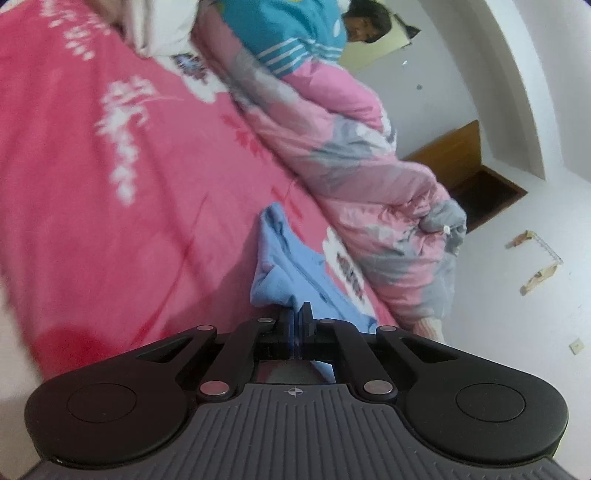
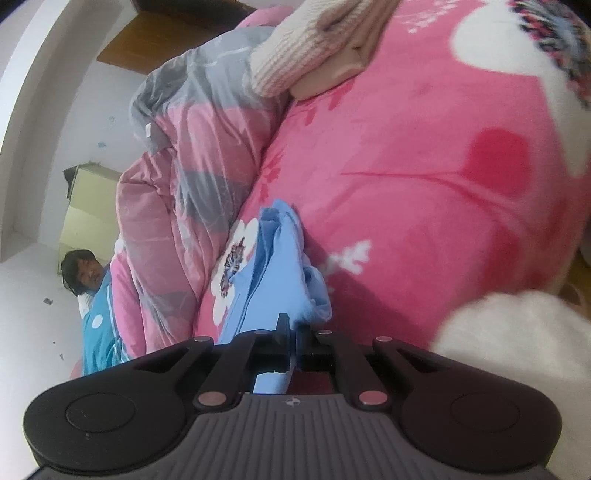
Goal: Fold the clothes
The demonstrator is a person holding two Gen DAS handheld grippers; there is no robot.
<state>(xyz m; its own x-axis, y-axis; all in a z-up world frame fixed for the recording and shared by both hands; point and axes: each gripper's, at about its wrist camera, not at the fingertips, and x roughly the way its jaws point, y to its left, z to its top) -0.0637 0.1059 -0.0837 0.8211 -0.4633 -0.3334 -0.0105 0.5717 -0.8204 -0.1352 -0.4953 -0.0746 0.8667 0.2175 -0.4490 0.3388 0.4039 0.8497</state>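
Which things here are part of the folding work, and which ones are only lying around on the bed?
Part of the job:
- blue garment, pinched by both grippers
- left gripper
- right gripper
- pink floral blanket, the surface under the garment

Just lying about:
- rolled pink and grey quilt
- cream knitted garment
- person in a teal top behind the quilt

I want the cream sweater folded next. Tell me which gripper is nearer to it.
Left, judging loosely. The sweater shows just past the left gripper, beside the blue garment. From the right gripper it lies far across the bed.
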